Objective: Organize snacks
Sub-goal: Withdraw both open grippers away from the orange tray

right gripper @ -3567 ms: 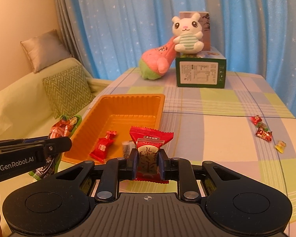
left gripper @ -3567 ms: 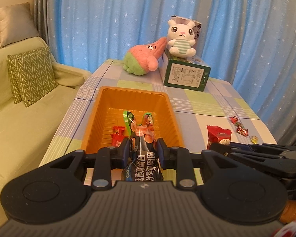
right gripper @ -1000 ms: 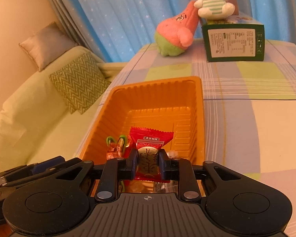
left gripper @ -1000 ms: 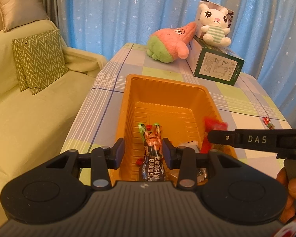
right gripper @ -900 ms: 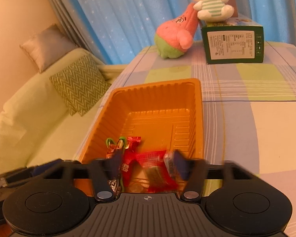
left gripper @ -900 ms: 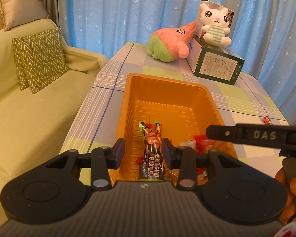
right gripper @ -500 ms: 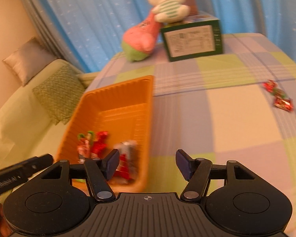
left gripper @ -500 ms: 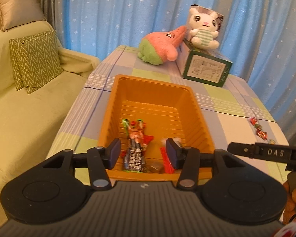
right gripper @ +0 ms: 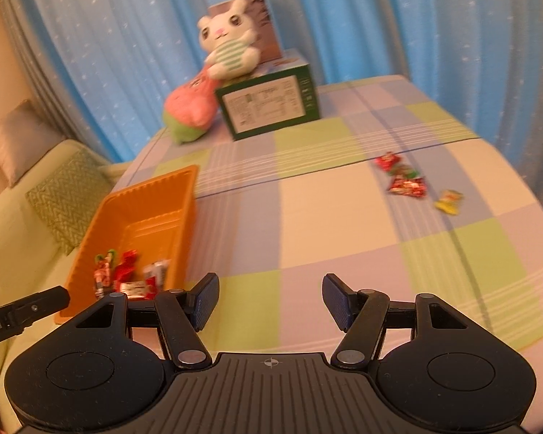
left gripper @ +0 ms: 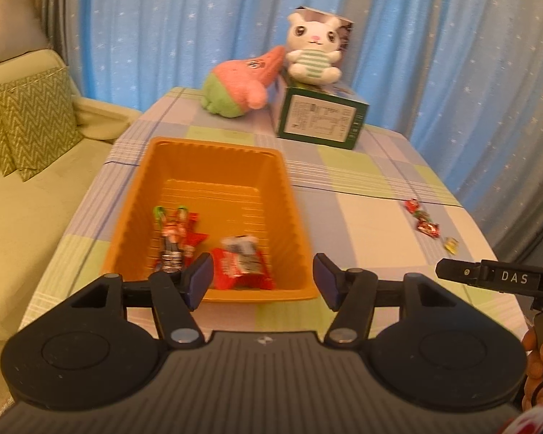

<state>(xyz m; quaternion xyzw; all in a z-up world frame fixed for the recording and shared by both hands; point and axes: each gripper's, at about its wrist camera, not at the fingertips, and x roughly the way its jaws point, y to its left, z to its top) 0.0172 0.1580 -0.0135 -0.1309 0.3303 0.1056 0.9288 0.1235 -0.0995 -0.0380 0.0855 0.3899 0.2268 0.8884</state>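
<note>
Checked cloth covers the worktop (right gripper: 325, 217) under the left gripper (left gripper: 260, 282) and right gripper (right gripper: 271, 300), both spread wide and empty, the left just short of the orange tray (left gripper: 286, 195) holding wrapped snacks (left gripper: 240, 264), with loose candies (right gripper: 407, 184) well apart rightward, before a green box (left gripper: 322, 123).

Orange tray (left gripper: 141, 195); checked green-lilac tablecloth (right gripper: 344, 217); star-dotted blue curtain (left gripper: 163, 36).
</note>
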